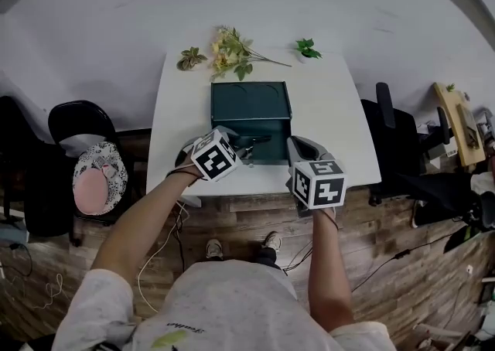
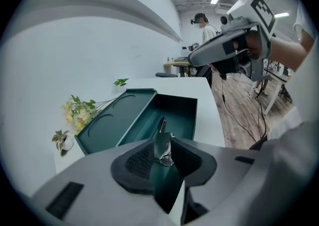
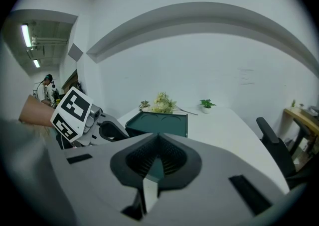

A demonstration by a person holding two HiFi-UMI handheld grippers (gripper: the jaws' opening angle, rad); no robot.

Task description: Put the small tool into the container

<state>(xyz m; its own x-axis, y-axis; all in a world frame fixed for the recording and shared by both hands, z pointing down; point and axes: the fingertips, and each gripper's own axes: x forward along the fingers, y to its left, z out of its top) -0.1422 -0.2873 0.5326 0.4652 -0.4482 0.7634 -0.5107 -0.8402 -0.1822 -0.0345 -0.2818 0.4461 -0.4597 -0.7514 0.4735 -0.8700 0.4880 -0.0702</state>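
**Item 1. Left hand-held gripper** (image 1: 244,144): clamped on the small tool. Its own view shows the pads (image 2: 141,159) closed against the tool's metal body.

**Item 2. Small tool** (image 2: 162,135): dark metal and slim. It juts forward out of the left hand-held gripper's jaws, with its tip over the near edge of the container and not resting on anything.

**Item 3. Container** (image 2: 180,115): a dark green box directly ahead of and below the left hand-held gripper. Its open lid (image 2: 115,118) lies flat on the far side, and nothing can be seen inside.

**Item 4. Right hand-held gripper** (image 1: 298,144): jaws slightly apart with nothing between them. It is held just beside the container's right front corner, not touching it.

**Item 5. Worktop** (image 1: 332,125): white. Beyond the container, well away from both hand-held grippers, are a spray of flowers (image 1: 230,53) and two small plants (image 1: 308,49).

**Step in hand:** carrying, with the tool brought to the container's mouth but not yet released.

**Next move calls for:** moving the left hand-held gripper further over the open box, lowering it, then opening the jaws so the tool drops inside and not onto the rim.
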